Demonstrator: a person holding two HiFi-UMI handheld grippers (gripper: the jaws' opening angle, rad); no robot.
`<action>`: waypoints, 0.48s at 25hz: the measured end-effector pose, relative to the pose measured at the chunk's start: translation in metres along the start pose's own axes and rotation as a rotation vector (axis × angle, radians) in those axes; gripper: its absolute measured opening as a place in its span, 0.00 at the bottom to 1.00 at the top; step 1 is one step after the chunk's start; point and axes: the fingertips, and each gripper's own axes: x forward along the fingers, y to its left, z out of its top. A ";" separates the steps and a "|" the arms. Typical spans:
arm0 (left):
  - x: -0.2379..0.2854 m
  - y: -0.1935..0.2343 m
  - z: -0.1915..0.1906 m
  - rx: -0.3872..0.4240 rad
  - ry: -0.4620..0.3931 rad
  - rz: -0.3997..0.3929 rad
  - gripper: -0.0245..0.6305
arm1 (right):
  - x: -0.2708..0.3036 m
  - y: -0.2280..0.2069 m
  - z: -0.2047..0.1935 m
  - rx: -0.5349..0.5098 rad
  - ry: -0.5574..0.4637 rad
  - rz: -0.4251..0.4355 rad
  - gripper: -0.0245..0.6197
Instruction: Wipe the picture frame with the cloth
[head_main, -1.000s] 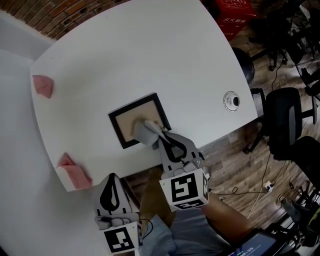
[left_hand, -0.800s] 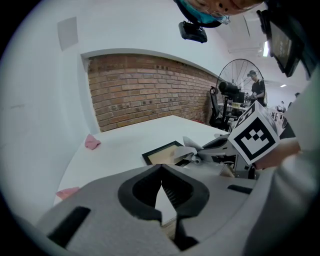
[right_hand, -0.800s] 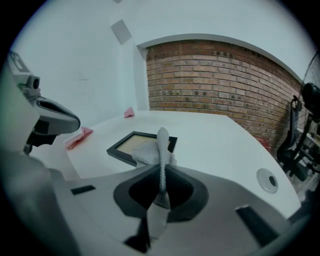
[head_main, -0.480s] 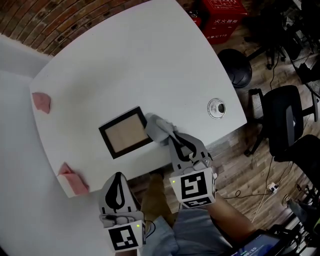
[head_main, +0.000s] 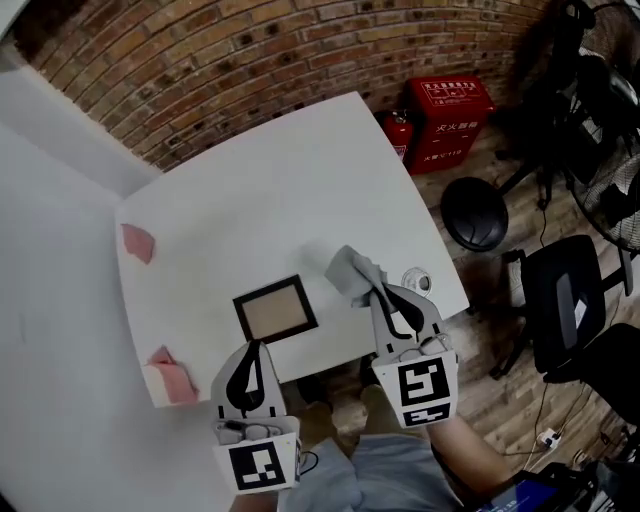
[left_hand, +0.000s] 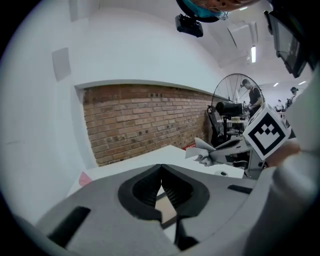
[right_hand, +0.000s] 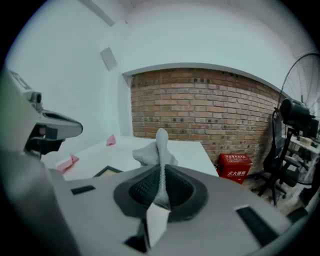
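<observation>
The right gripper is clamped on a bunched grey cloth, which sticks out past its tips and seems to hang clear of the tabletop. The picture frame lies flat just to that gripper's left, apart from the cloth. To wipe well, I would bring the cloth back over the frame, press it flat, and stroke across the panel and dark border with even pressure so the frame does not slide. The left gripper, closed with nothing between its jaws, hangs just short of the frame's near edge and could pin it. Farther left lie two pink cloths. No container stands on the tabletop. Beyond its far right corner a red box sits on the floor, contents unseen.
</observation>
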 end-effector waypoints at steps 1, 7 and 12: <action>-0.001 0.002 0.012 0.003 -0.024 0.012 0.05 | -0.006 -0.004 0.013 0.013 -0.026 0.002 0.08; -0.019 0.021 0.081 0.013 -0.170 0.086 0.05 | -0.038 -0.007 0.086 0.008 -0.186 0.017 0.08; -0.029 0.028 0.122 -0.001 -0.249 0.143 0.05 | -0.055 -0.007 0.131 -0.053 -0.282 0.026 0.08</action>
